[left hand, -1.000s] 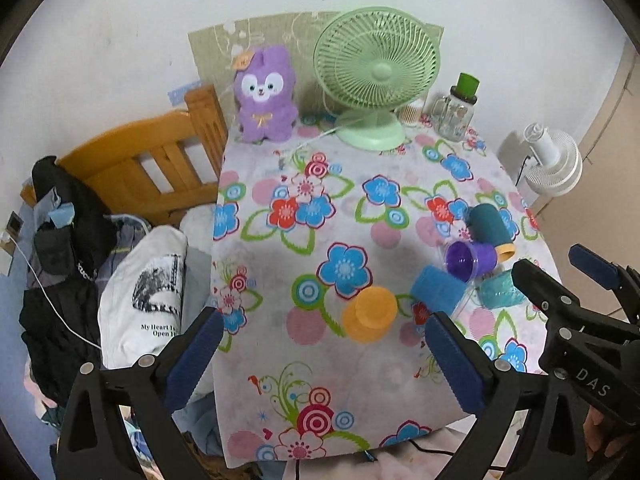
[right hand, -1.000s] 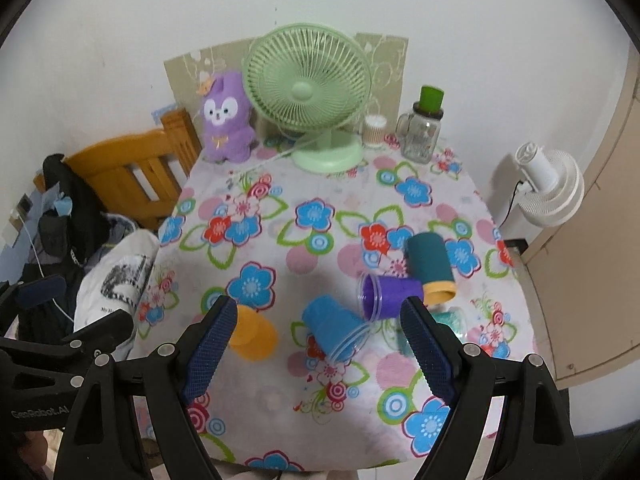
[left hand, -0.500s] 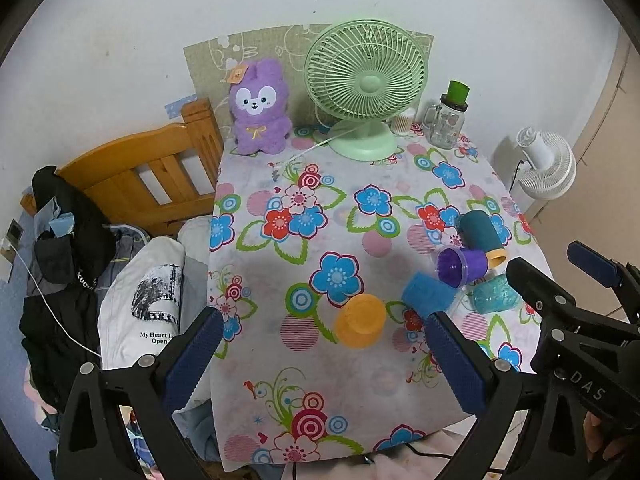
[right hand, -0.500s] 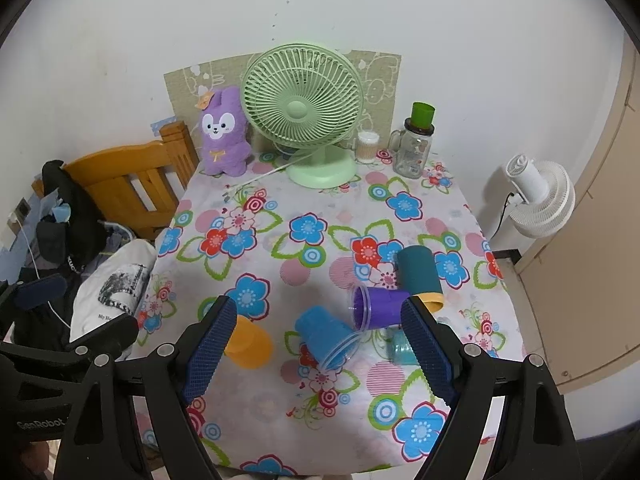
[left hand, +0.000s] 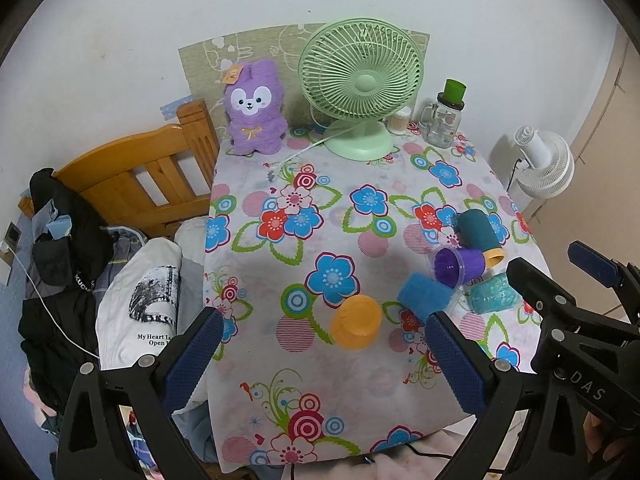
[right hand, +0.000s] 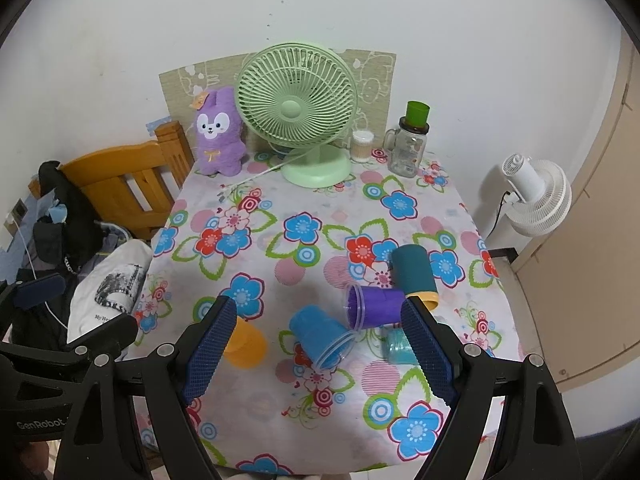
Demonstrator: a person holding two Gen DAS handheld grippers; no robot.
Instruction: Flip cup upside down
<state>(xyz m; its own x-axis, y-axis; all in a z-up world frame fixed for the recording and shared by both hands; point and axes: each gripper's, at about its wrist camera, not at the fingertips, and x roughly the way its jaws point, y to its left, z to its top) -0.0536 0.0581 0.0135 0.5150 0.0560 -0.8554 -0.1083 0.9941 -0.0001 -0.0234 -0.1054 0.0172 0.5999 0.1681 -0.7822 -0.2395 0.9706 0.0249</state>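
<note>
An orange cup [left hand: 356, 322] [right hand: 245, 343] stands upside down on the flowered tablecloth [left hand: 304, 248]. To its right several cups lie on their sides: a blue one [left hand: 425, 297] [right hand: 320, 335], a purple one [left hand: 456, 265] [right hand: 374, 306], a dark teal one [left hand: 480, 236] [right hand: 412, 274] and a glittery teal one [left hand: 493, 298] [right hand: 398, 346]. My left gripper [left hand: 320, 364] is open and empty, above the table's near edge. My right gripper [right hand: 316, 354] is open and empty, above the near right part of the table.
At the back of the table stand a green fan [left hand: 360, 84], a purple plush rabbit [left hand: 254, 110] and a glass jar with a green cup on it [left hand: 444, 120]. A wooden bed frame [left hand: 132, 172] with clothes is at the left. A white fan [left hand: 546, 166] stands at the right.
Both grippers have drawn back and risen from the table, so the cups look smaller and farther. No cup has moved. Both grippers stay open.
</note>
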